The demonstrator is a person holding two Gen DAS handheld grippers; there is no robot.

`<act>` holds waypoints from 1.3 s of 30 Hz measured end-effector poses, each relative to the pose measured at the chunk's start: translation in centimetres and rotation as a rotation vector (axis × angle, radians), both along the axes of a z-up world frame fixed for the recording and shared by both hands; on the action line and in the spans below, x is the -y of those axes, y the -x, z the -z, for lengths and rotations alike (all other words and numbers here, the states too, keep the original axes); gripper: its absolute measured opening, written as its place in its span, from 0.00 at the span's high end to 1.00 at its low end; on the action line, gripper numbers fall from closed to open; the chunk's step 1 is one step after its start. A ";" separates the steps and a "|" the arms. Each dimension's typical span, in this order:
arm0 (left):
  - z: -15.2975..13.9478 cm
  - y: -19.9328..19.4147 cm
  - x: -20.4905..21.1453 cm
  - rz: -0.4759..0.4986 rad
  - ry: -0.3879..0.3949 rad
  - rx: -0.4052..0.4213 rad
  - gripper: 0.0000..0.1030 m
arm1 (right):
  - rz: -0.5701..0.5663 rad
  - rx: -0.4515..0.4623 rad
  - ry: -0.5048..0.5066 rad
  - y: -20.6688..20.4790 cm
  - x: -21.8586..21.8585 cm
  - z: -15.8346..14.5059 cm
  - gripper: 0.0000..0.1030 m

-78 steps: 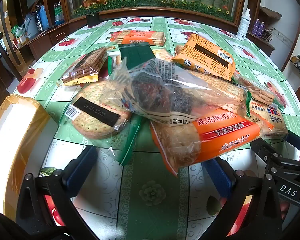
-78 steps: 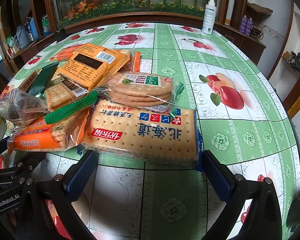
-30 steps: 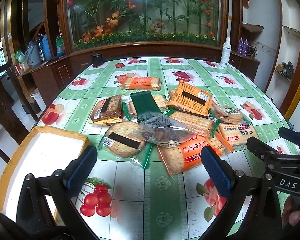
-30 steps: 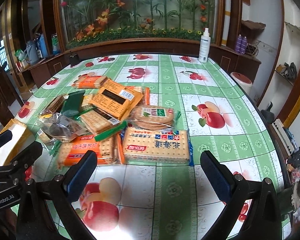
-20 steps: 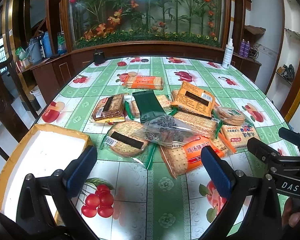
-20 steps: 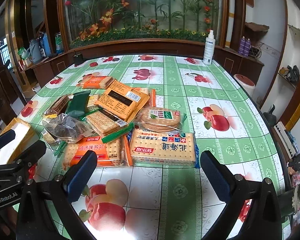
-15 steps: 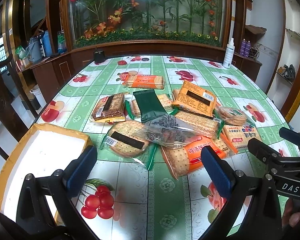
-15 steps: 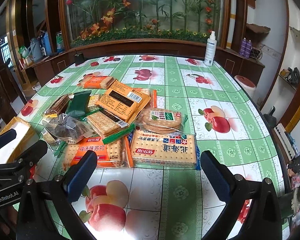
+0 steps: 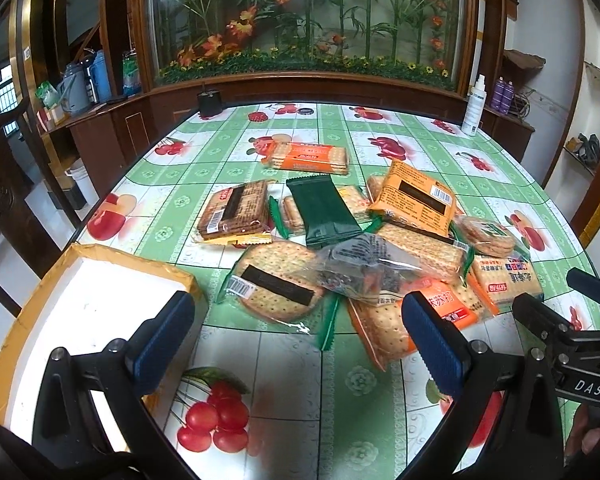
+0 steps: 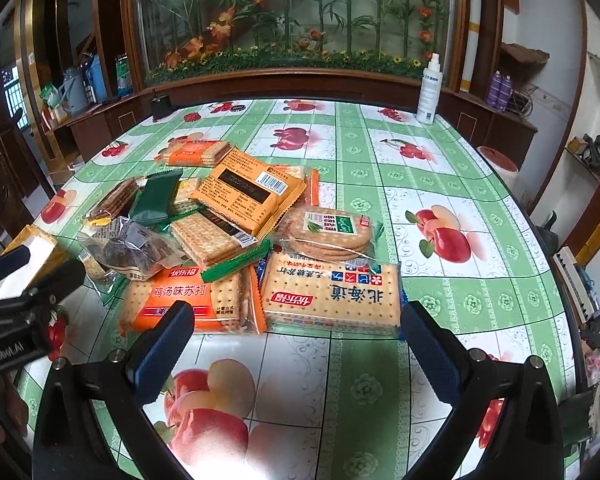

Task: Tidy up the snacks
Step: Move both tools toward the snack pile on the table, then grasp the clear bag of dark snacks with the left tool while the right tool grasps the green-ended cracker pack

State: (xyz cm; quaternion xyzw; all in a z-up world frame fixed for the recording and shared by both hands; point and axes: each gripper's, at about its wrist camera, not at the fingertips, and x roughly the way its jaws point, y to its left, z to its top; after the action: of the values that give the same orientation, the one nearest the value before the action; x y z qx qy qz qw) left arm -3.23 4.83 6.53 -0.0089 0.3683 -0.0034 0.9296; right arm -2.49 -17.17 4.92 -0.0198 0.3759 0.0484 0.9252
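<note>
Several snack packs lie in a heap on the fruit-print tablecloth. In the left wrist view I see a round cracker pack (image 9: 276, 288), a clear bag of dark snacks (image 9: 364, 272), a dark green pack (image 9: 324, 210), an orange pack (image 9: 416, 198) and an orange-white cracker pack (image 9: 400, 320). My left gripper (image 9: 296, 340) is open and empty, just short of the round cracker pack. In the right wrist view a long cracker pack (image 10: 332, 296) and an orange cracker pack (image 10: 188, 300) lie nearest. My right gripper (image 10: 292, 344) is open and empty, just short of them.
A yellow-rimmed white box (image 9: 80, 320) stands at the table's left front edge, and it also shows in the right wrist view (image 10: 28, 252). A separate orange cracker pack (image 9: 308, 156) lies farther back. A white spray bottle (image 10: 430, 88) stands at the far right edge.
Both grippers pulled up and back from the heap after 2.6 s ago; over the last second they have eased slightly closer to it. Both stay open and empty.
</note>
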 end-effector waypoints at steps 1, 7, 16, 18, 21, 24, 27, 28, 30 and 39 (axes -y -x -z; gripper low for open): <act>0.0 -0.1 -0.1 0.005 0.004 -0.004 0.00 | -0.004 -0.001 -0.002 0.0 0.0 0.0 0.00; 0.1 -1.6 0.1 0.056 0.057 -0.067 0.00 | -0.022 -0.002 0.004 -0.4 0.0 0.1 0.00; 1.1 -4.9 3.3 0.097 0.065 -0.138 0.00 | -0.008 -0.027 -0.016 -0.3 1.2 0.9 0.00; 1.7 -5.5 3.8 0.102 0.068 -0.155 0.00 | -0.006 -0.026 -0.020 -0.2 1.5 0.8 0.00; 2.1 -6.2 3.7 0.089 0.078 -0.164 0.00 | -0.006 -0.026 -0.027 -0.4 1.8 0.7 0.00; 2.0 -6.6 3.3 0.086 0.096 -0.155 0.07 | -0.017 -0.026 -0.025 -0.8 1.8 0.5 0.00; 2.1 -7.0 2.7 0.078 0.090 -0.158 0.21 | -0.047 -0.018 -0.017 -1.4 1.3 0.3 0.00; 2.1 -7.1 2.4 0.080 0.094 -0.160 0.23 | -0.056 -0.017 -0.015 -1.7 1.1 0.2 0.00; 2.2 -7.3 2.0 0.088 0.111 -0.170 0.24 | -0.099 -0.022 -0.012 -2.5 0.3 0.1 0.00; 1.9 -7.7 0.7 0.117 0.176 -0.219 0.29 | -0.393 -0.076 0.027 -6.1 -4.3 0.7 0.01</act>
State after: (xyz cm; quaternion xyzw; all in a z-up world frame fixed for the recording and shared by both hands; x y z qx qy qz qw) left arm 4.51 4.14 4.66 -0.0694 0.4659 -0.0888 0.8776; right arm 3.58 -12.87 4.27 -0.1037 0.4000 0.2237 0.8827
